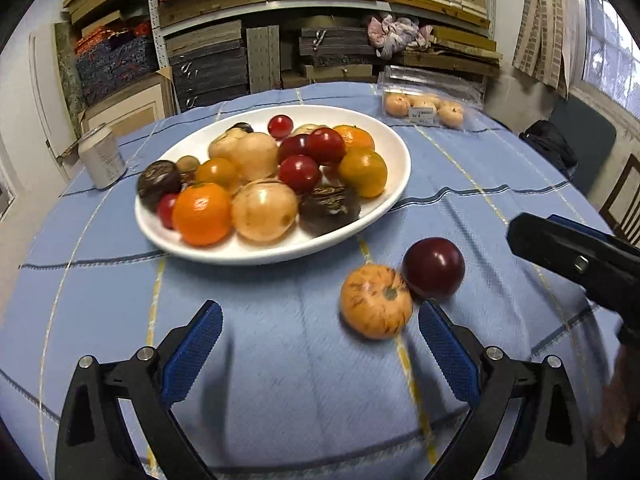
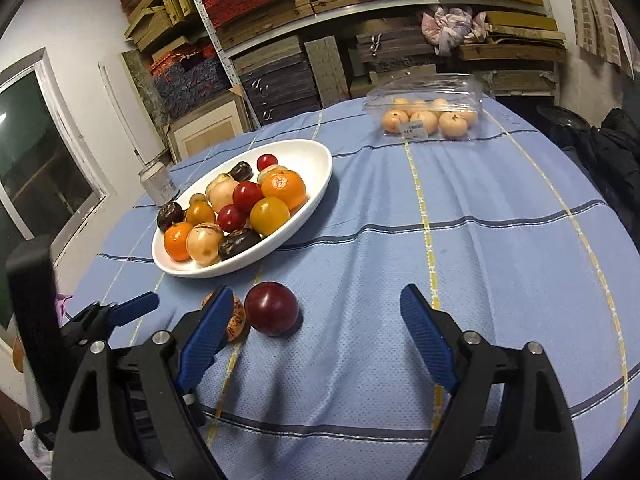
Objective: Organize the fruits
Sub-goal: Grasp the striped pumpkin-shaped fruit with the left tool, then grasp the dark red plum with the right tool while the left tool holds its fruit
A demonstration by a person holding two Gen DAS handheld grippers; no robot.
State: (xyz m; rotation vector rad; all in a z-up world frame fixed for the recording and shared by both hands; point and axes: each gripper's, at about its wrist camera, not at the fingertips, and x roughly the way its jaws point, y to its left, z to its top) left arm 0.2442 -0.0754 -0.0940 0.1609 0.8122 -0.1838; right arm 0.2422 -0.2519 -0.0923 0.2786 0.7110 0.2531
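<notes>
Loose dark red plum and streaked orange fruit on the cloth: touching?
Cannot tell. In the left wrist view the plum and streaked orange fruit overlap without a visible gap; the right wrist view hides their junction.

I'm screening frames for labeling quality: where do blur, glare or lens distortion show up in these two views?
Left wrist view: the striped orange fruit and the white plate look motion-smeared, the dark red plum carries a small highlight, and the window at right is bright. Right wrist view: sharper overall; the fisheye bows the shelves and the tablecloth stripes, with dark corners.
</notes>
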